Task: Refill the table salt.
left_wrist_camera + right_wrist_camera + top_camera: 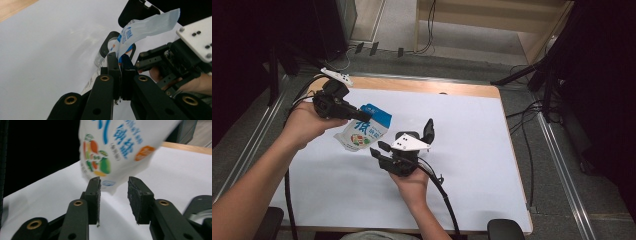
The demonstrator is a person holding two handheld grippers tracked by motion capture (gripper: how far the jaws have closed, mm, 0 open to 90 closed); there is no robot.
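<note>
Left fingers [120, 68] pinching pouch [363, 129] top edge | right fingers [114, 195] spread below its bottom corner | table [472, 125] open rightward

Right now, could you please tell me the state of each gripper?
Left gripper: shut on the blue-and-white printed plastic pouch, held by an edge.
Right gripper: open, holding nothing; the pouch's corner hangs just beyond its jaws.

Lab: rigged table [472, 150], floor cables [522, 120]

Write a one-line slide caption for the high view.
Left gripper holds a blue-and-white pouch by its top edge above the white table, while the open right gripper sits beside it.
</note>
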